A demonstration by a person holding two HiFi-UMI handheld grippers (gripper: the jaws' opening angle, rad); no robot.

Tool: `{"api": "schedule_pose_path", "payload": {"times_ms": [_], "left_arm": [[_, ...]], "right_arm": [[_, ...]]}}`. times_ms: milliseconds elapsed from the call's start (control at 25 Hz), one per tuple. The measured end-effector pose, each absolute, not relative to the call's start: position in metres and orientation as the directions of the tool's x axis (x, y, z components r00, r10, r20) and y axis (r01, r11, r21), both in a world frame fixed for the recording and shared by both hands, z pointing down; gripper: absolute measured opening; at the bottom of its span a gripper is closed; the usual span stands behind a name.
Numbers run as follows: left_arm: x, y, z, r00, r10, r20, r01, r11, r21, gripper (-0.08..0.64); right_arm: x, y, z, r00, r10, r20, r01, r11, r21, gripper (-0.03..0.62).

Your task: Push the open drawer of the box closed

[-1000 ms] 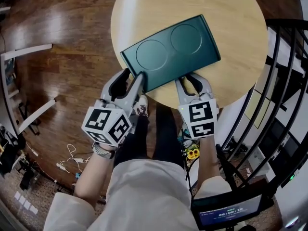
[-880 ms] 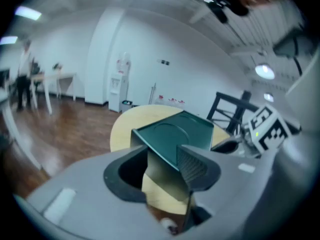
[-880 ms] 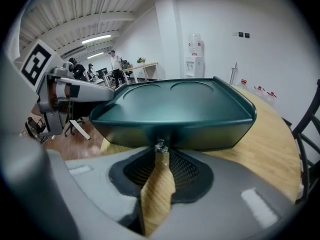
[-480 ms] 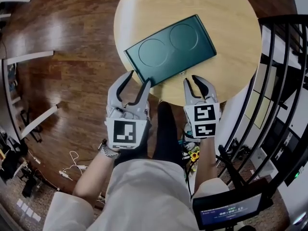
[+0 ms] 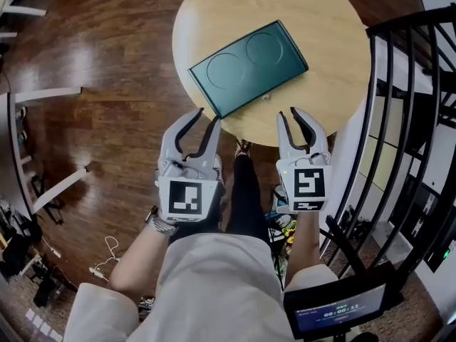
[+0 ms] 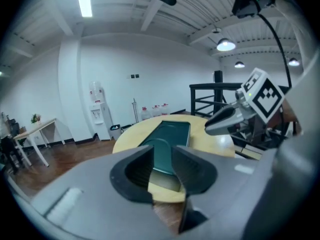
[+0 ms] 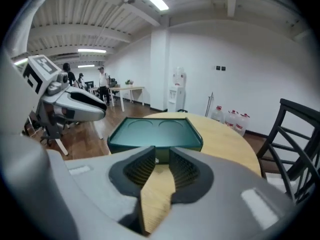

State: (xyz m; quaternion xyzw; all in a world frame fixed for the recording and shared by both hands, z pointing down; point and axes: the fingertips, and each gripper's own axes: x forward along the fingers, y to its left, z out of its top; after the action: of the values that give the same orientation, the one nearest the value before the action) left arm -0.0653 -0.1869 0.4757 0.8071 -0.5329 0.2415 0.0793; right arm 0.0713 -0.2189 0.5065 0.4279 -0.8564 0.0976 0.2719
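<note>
The dark green box [image 5: 248, 68] lies slantwise on the round table [image 5: 335, 41], its lower-left corner close to the rim at about 7 o'clock. Its long front face turns toward 5 o'clock. That face looks flush, with a small knob [image 7: 156, 160] at its middle, so the drawer seems to be in already.

Both grippers hang off the table at 6 o'clock, clear of the box. The left gripper [image 5: 206, 116] has just been narrowing its jaws, yet they stand apart with nothing between them. The right gripper [image 5: 288, 114] is likewise parted and empty.

The box looks rigid and smooth – probably light enough to skate over the polished wood under a push. Any further press belongs flat on the front face beside the knob, with the other gripper bracing the far side at 11 o'clock.

There is open table at 12 and 3 o'clock. A black railing [image 5: 399, 84] stands beyond the rim at 3 o'clock – little room for the elbow there.
</note>
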Motion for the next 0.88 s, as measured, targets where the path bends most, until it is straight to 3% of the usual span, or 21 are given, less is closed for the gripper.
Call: {"api": "schedule_pose_path", "payload": {"times_ms": [160,200,280,880], "left_arm": [[-0.063,-0.177,0.462,0.334,-0.832,0.442,-0.901,-0.42,-0.11,0.081],[-0.062,-0.173,0.459,0.341,-0.832,0.437,-0.898,-0.426,-0.11,0.069],[-0.059,-0.165,0.454,0.358,-0.83,0.428,-0.889,-0.443,-0.114,0.054],[-0.052,-0.121,0.391,0.399,-0.887,0.234,-0.912,-0.411,-0.004,0.015]], "right_arm": [[0.059,-0.204,0.466,-0.545,-0.715,0.437,-0.781,0.623,0.045,0.085],[0.058,-0.199,0.458,-0.55,-0.723,0.418,-0.781,0.623,0.049,0.04],[0.057,-0.188,0.445,-0.554,-0.734,0.394,-0.781,0.622,0.062,0.01],[0.079,-0.113,0.364,-0.492,-0.836,0.243,-0.848,0.523,0.08,0.003]]}}
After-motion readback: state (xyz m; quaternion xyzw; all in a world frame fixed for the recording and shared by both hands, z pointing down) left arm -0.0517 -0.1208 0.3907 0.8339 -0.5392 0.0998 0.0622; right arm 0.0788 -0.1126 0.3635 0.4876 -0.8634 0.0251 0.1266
